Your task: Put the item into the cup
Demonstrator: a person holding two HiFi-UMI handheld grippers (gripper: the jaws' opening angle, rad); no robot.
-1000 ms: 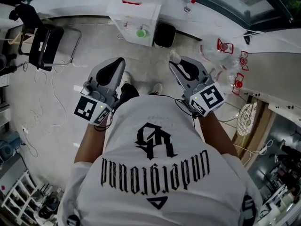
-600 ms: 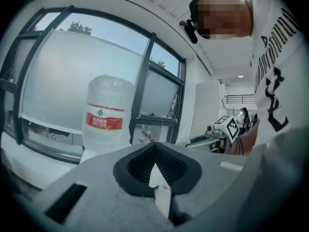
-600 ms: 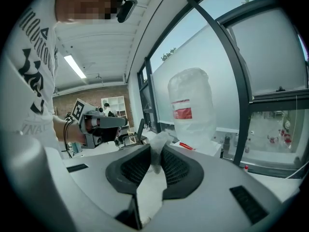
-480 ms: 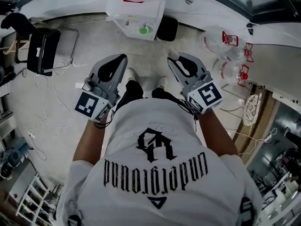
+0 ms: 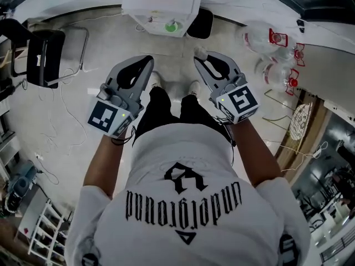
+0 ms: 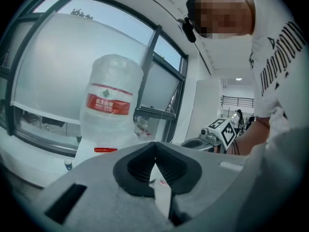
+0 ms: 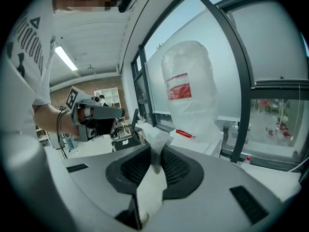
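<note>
A crumpled white piece of tissue or paper [image 7: 155, 138] sticks up between the pads of my right gripper [image 7: 155, 151], which is shut on it. In the head view the same white item [image 5: 199, 52] shows at the tip of the right gripper [image 5: 201, 59], held out over the floor. My left gripper [image 5: 145, 62] is level with it on the left. Its jaws [image 6: 155, 146] meet at the tips with nothing between them. A small cup-like thing [image 6: 67, 164] stands on the ledge left of the water dispenser; I cannot tell more about it.
A white water dispenser [image 5: 161, 7] with a big clear bottle [image 6: 112, 105] stands straight ahead against the window wall. A black bin [image 5: 201, 24] is beside it, several empty water bottles [image 5: 272, 54] lie to the right, and a black chair [image 5: 44, 54] stands at left. Cables trail on the floor.
Both grippers have moved slightly forward and higher in the head view, toward the dispenser. The person's legs show more now. Neither grip has changed.
</note>
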